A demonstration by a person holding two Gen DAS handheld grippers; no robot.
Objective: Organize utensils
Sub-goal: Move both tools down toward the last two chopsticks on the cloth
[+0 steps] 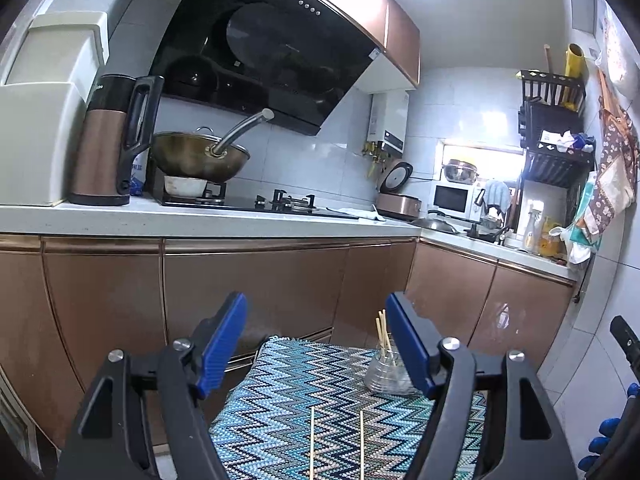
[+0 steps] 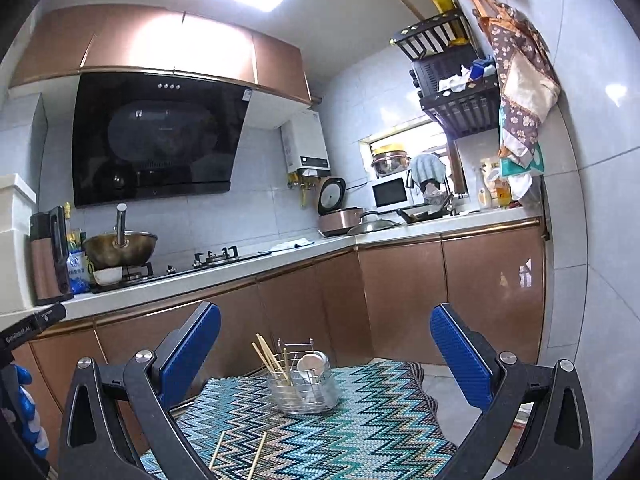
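Chopsticks (image 2: 238, 453) loose on zigzag mat (image 2: 360, 420), holder (image 2: 304, 384) beyond.

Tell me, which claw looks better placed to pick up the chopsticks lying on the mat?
Probably the left claw: the two loose chopsticks lie directly between its open fingers, whereas they sit left of the right claw.
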